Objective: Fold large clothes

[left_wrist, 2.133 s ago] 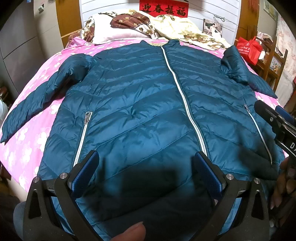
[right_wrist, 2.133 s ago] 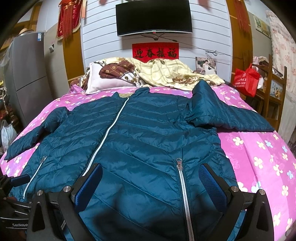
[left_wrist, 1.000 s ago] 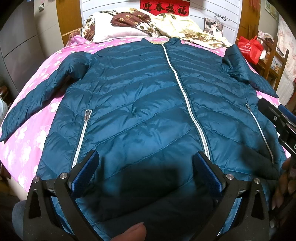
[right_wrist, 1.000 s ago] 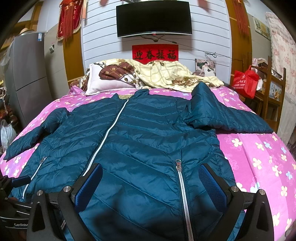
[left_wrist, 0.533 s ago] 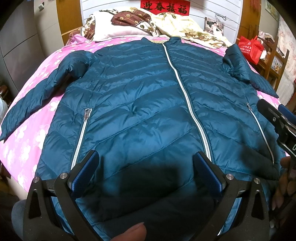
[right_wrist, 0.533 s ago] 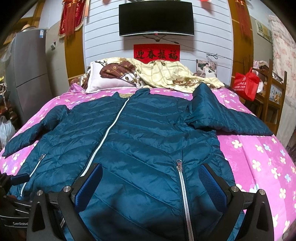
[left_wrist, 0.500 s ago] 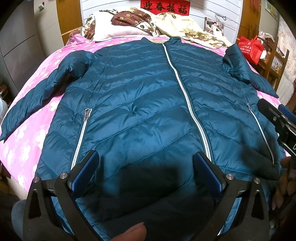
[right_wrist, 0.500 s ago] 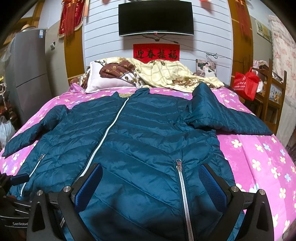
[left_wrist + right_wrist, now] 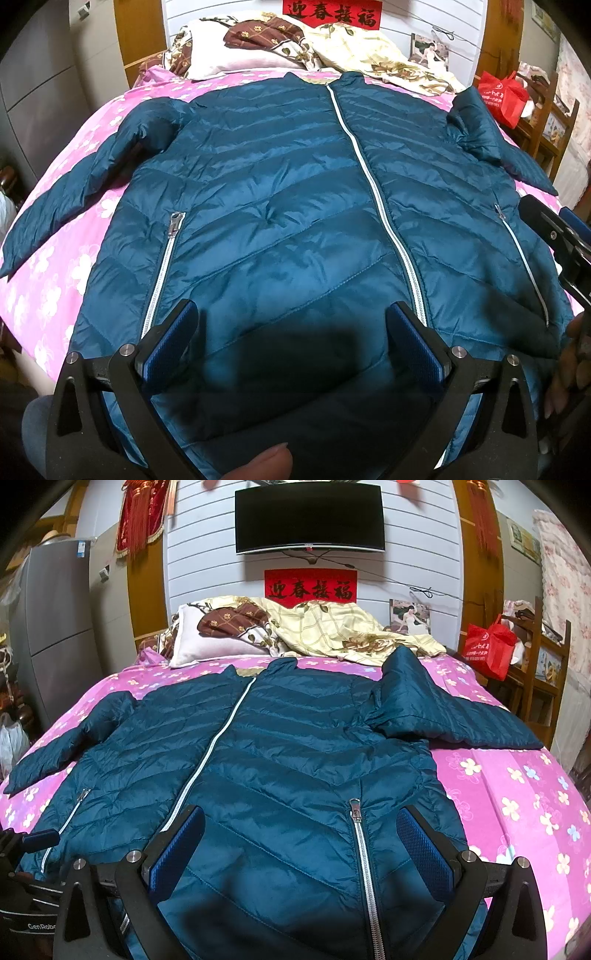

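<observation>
A teal quilted puffer jacket (image 9: 280, 206) (image 9: 295, 760) lies front up and zipped on a pink flowered bed sheet (image 9: 55, 288) (image 9: 517, 805). Its left sleeve (image 9: 74, 184) stretches out flat; its right sleeve (image 9: 443, 716) is bunched at the shoulder and runs toward the bed's right edge. My left gripper (image 9: 291, 347) hovers open over the hem, left of the white centre zip (image 9: 384, 206). My right gripper (image 9: 301, 845) is open above the hem around the right pocket zip (image 9: 360, 849). Each gripper shows at the edge of the other's view. A thumb tip (image 9: 258, 463) is at the bottom.
Pillows (image 9: 214, 638) and a yellow checked quilt (image 9: 332, 631) are heaped at the headboard, under a red banner and a wall TV (image 9: 310, 517). A grey fridge (image 9: 48, 627) stands left. A red bag (image 9: 487, 646) sits on wooden shelving right of the bed.
Both grippers drifted slightly; the views shifted a little, with the right one rising a bit. The jacket has not moved and both grippers stayed open.
</observation>
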Demonstrator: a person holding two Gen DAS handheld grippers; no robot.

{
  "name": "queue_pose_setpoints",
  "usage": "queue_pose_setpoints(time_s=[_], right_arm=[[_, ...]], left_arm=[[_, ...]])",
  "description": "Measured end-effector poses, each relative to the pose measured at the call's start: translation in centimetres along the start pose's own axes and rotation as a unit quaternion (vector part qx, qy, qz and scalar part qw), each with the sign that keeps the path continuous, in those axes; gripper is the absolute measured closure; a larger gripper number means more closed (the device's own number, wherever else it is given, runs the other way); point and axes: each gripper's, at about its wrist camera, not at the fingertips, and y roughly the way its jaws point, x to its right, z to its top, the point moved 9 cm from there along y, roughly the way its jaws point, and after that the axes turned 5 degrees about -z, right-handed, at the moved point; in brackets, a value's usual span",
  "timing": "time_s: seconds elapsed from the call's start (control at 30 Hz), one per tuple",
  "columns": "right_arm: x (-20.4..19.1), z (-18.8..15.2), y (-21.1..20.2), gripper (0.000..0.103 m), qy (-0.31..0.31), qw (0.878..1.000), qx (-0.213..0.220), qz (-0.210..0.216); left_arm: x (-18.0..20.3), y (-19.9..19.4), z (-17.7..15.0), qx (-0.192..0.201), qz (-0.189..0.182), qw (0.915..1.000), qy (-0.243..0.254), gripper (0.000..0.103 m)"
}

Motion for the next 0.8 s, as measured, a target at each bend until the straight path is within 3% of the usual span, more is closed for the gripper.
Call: queue_pose_setpoints(time_s=[0.8], right_arm=[[-0.74,-0.01,-0.03,0.000,-0.021,1.000,0.007,-0.005]], left_arm=[[-0.68,0.50,0.02,-0.005,0.004,1.0000,-0.005,0.000]])
